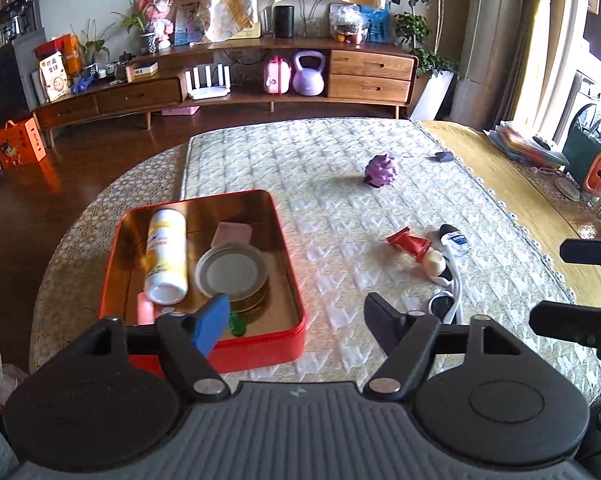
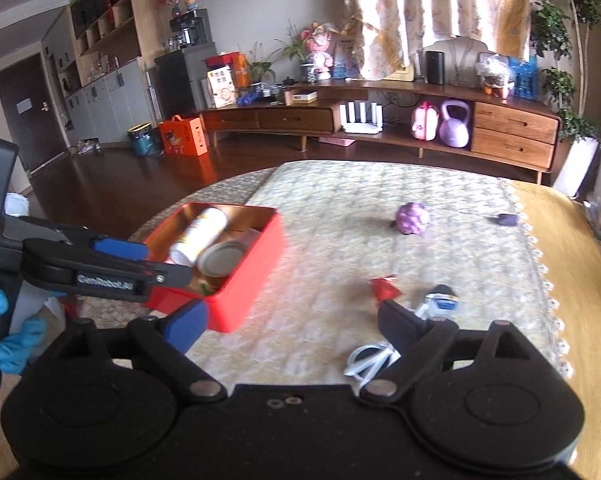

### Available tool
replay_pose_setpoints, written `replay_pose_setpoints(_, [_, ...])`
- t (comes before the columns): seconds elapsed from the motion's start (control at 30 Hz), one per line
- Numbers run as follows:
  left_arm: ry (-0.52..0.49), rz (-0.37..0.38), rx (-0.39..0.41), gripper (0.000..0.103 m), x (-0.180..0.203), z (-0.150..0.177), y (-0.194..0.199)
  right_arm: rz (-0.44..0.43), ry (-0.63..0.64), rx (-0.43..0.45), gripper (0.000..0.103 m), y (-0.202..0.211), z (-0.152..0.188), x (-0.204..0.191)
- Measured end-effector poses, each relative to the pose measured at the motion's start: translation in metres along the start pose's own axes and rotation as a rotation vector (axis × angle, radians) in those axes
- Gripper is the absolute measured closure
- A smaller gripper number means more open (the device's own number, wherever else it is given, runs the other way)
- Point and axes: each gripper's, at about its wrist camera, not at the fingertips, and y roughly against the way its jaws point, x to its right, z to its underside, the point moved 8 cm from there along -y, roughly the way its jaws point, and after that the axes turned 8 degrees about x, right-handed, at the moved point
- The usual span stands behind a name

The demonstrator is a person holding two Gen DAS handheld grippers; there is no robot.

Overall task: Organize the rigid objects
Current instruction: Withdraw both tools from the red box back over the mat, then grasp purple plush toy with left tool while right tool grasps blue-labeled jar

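Left gripper [image 1: 296, 320] stood with its jaws apart and nothing between them, one blue finger [image 1: 210, 328] over the near edge of the red tin [image 1: 288, 264] and the dark finger above bare cloth. Right gripper [image 2: 290, 326] was likewise spread wide and empty, its blue finger [image 2: 188, 326] just before the tin's near corner and its dark finger in front of the white-framed sunglasses [image 2: 370, 360].

Inside the tin lay a white and yellow spray can [image 1: 166, 258] on its side, a round metal lid [image 1: 232, 270] beside it, a pink block [image 1: 233, 234] toward the far wall and a small green piece [image 1: 238, 325] at the near wall. The tin sat on the left part of a quilted, pale patterned cloth [image 1: 340, 168].

On the cloth to the right of the tin were a red tube [image 1: 408, 242], a small pale round item [image 1: 434, 264] touching it, a dark bottle with a blue and white label [image 1: 456, 240] and the sunglasses, all clustered together. Farther back, well apart from these, stood a purple toy figure [image 1: 380, 170], with a small dark purple piece [image 1: 443, 156] near the cloth's far right edge.

A hand in a blue glove [image 2: 18, 344] showed at the left of the right wrist view, beside the left gripper's body.
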Motion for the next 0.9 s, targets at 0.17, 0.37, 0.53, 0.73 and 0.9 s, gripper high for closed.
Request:
replay_pose_setpoints(0.17, [0.002, 0.043, -0.009, 0.021, 0.022, -0.008, -0.016, 0.032, -0.006, -0.018, 0.002, 0.001, 0.011, 0.029])
replay_pose_setpoints(0.37, [0.022, 0.081, 0.006, 0.008, 0.045, -0.023, -0.039, 0.074, -0.005, -0.032, 0.001, -0.007, 0.02, 0.06])
replay_pose_setpoints(0.53, [0.016, 0.082, 0.026, 0.002, 0.065, -0.045, -0.065, 0.121, -0.023, -0.044, 0.001, -0.025, 0.021, 0.095])
replay_pose_setpoints(0.73, [0.035, 0.1, 0.0, 0.002, 0.083, -0.073, -0.109, 0.16, -0.038, -0.074, 0.001, -0.059, 0.022, 0.122])
replay_pose_setpoints(0.9, [0.018, 0.074, -0.014, 0.002, 0.096, -0.091, -0.149, 0.178, -0.03, -0.104, 0.001, -0.087, 0.024, 0.134])
